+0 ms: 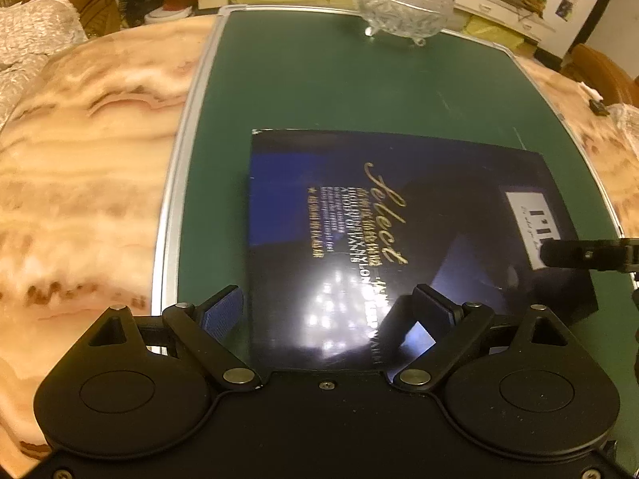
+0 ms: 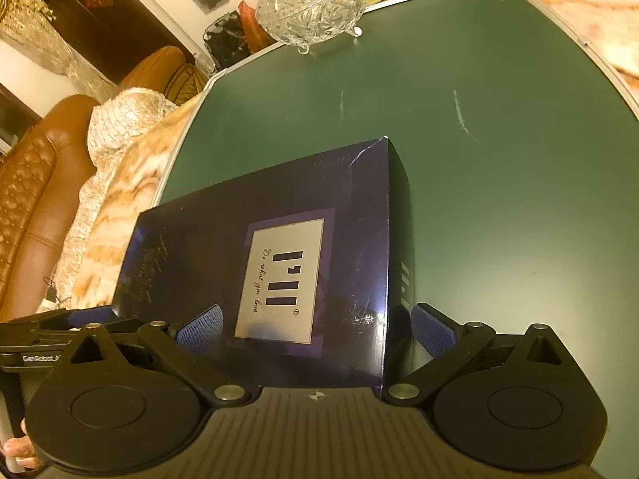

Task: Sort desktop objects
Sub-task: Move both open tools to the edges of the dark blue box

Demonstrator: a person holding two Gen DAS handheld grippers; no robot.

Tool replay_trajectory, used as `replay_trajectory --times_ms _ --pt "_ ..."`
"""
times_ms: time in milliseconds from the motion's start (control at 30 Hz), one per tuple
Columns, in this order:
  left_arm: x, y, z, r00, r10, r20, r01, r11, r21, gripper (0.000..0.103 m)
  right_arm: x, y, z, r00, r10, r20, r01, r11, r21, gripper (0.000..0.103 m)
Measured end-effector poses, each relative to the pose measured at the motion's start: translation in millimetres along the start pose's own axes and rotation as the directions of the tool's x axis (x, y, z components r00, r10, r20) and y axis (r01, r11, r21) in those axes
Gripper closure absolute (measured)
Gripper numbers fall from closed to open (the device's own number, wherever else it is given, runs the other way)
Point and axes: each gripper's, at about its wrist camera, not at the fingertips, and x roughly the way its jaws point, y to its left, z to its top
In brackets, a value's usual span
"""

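Note:
A dark blue glossy box (image 1: 399,239) with gold "Select" lettering and a white label lies flat on the green board (image 1: 319,92). It also fills the middle of the right wrist view (image 2: 279,263). My left gripper (image 1: 331,311) is open, its blue pads on either side of the box's near left corner. My right gripper (image 2: 315,331) is open, its pads astride the box's near right corner. One finger of the right gripper (image 1: 587,255) shows at the right edge of the left wrist view. The left gripper's body (image 2: 36,339) shows at the lower left of the right wrist view.
A cut-glass lidded bowl (image 1: 403,2) stands on small feet at the far edge of the board, also seen in the right wrist view (image 2: 311,4). The board lies on an orange marble table (image 1: 92,167). A brown leather sofa (image 2: 36,183) stands beyond the table.

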Motion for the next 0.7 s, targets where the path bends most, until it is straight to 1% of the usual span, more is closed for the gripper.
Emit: replay_trajectory --times_ms 200,400,533,700 --pt "0.2 -3.2 -0.7 1.000 0.005 0.011 -0.005 1.000 0.007 0.012 8.1 6.1 -1.4 0.999 -0.045 -0.015 0.045 0.999 -0.027 0.000" --pt "-1.6 -5.0 -0.7 1.000 0.015 0.018 -0.015 1.000 0.005 0.017 8.6 12.6 -2.5 0.998 -0.068 0.000 0.068 0.996 -0.051 0.000" --pt "-3.0 -7.9 -1.4 1.000 0.019 0.021 -0.019 1.000 0.009 0.019 7.3 20.6 -3.6 0.996 -0.090 0.012 0.091 0.992 -0.087 0.000" --pt "-11.8 -8.6 -1.5 0.999 0.008 0.034 -0.009 1.000 0.009 0.019 -1.9 30.0 -2.9 0.993 -0.105 0.049 0.110 0.986 -0.128 0.000"
